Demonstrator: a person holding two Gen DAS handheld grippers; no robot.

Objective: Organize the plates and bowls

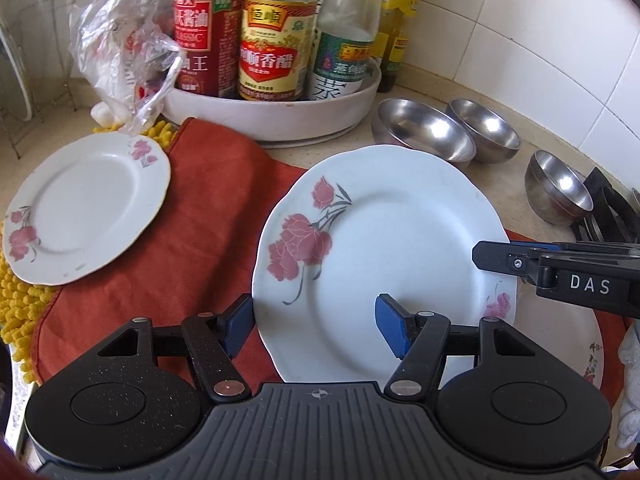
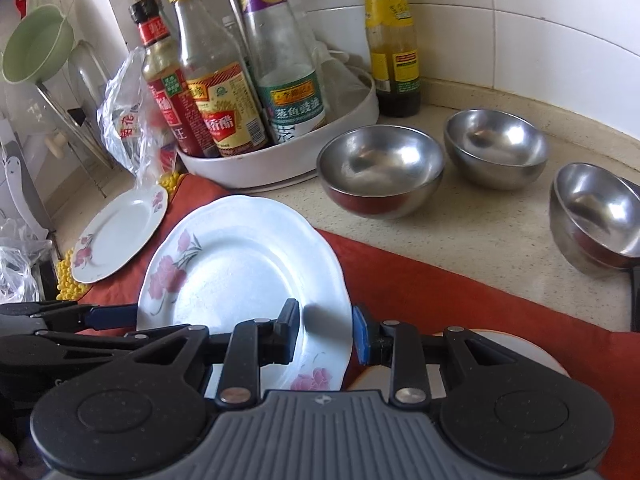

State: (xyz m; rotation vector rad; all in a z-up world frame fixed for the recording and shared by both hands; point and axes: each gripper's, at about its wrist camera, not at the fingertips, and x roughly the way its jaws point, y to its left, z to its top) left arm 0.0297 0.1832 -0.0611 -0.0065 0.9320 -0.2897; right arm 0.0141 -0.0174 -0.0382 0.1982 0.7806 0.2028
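A white plate with pink flowers (image 1: 384,256) is tilted above the red cloth (image 1: 192,240); it also shows in the right wrist view (image 2: 244,272). My left gripper (image 1: 316,328) is open, its jaws straddling the plate's near-left rim. My right gripper (image 2: 326,334) is open around the plate's right rim; it shows in the left wrist view (image 1: 496,260). A second flowered plate (image 1: 84,208) lies at the left, also in the right wrist view (image 2: 120,236). Another plate (image 1: 576,356) lies under the tilted one. Three steel bowls (image 2: 380,168) (image 2: 496,152) (image 2: 592,216) stand on the counter.
A white tray (image 1: 272,116) of sauce bottles stands at the back, with a plastic bag (image 1: 124,40) beside it. A dark bottle (image 2: 394,40) stands by the tiled wall. A yellow mat (image 1: 16,292) lies under the cloth. A stove grate (image 1: 608,208) is at the right.
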